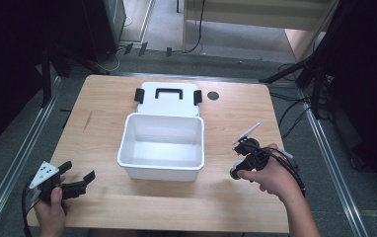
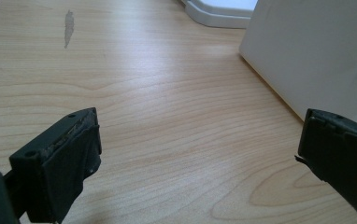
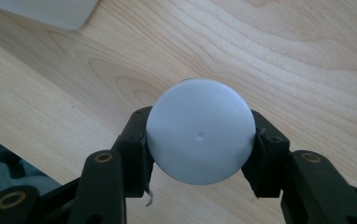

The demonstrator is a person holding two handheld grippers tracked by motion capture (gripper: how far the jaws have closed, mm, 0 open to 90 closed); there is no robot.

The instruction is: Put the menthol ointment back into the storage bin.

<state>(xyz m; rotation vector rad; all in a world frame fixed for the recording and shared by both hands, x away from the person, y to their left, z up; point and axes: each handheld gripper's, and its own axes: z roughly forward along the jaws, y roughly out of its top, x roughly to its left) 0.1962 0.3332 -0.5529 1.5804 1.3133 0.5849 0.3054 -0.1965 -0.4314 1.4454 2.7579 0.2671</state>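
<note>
left gripper [image 1: 80, 180] hangs spread and empty over the counter [image 1: 236, 118], left of the white bin [image 1: 162, 143]. right gripper [image 3: 200, 140] pinches a round pale cap [image 3: 200, 130] by its rim, right of the bin; on so smooth a curve it could slip out.

White bin [image 1: 162, 143], pale wood-grain table [image 1: 236, 113], perhaps light-grey round cap [image 3: 200, 130].

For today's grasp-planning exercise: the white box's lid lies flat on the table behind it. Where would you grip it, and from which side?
Grip the lid by its raised black handle, coming from above. The lid lies flat, its near edge against the box, so the handle is probably the easiest part.
</note>
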